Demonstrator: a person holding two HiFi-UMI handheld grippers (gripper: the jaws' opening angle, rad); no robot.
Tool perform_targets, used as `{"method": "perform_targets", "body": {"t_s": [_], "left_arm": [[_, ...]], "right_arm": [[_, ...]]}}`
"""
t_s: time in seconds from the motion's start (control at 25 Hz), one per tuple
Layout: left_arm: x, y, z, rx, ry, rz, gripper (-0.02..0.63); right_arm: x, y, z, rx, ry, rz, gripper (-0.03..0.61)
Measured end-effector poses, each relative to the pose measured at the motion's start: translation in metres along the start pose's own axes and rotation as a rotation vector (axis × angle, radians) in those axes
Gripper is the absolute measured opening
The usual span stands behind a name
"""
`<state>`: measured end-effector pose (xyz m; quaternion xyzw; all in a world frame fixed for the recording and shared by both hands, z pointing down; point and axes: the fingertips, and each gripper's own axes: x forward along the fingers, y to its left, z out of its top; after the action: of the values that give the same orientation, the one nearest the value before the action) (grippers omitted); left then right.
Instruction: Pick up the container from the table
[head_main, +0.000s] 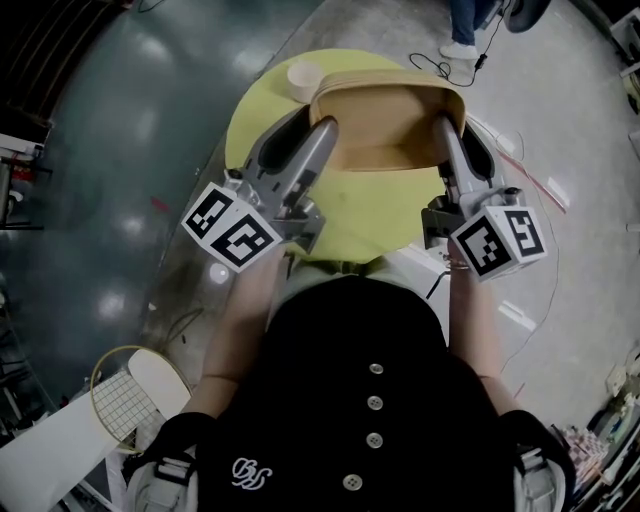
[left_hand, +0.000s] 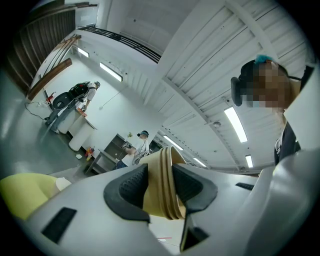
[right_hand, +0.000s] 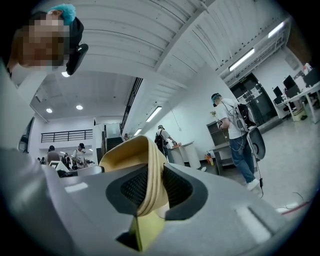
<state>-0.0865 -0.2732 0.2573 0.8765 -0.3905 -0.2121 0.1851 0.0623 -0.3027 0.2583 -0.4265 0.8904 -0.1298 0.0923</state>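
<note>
A tan, shallow container (head_main: 385, 118) hangs above the round yellow-green table (head_main: 262, 115), held at both ends. My left gripper (head_main: 322, 125) is shut on its left rim; in the left gripper view the tan ribbed wall (left_hand: 162, 184) is pinched between the dark pads (left_hand: 131, 186). My right gripper (head_main: 441, 125) is shut on the right rim, where the thin tan edge (right_hand: 148, 181) sits squeezed between its pads (right_hand: 176, 187). The container's far rim tilts slightly.
A small white cup (head_main: 304, 78) stands on the table just behind the container's left corner. A badminton racket (head_main: 122, 402) lies on the floor at lower left. Cables (head_main: 530, 180) trail on the floor to the right. Several people stand at benches (right_hand: 235, 131) in the room.
</note>
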Motion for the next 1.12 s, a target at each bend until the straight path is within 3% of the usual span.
{"method": "perform_targets", "body": {"t_s": [1.12], "left_arm": [[-0.0066, -0.0004, -0.0071, -0.005, 0.005, 0.026, 0.138]], "right_arm": [[-0.0034, 0.0, -0.0076, -0.004, 0.011, -0.029, 0.055]]}}
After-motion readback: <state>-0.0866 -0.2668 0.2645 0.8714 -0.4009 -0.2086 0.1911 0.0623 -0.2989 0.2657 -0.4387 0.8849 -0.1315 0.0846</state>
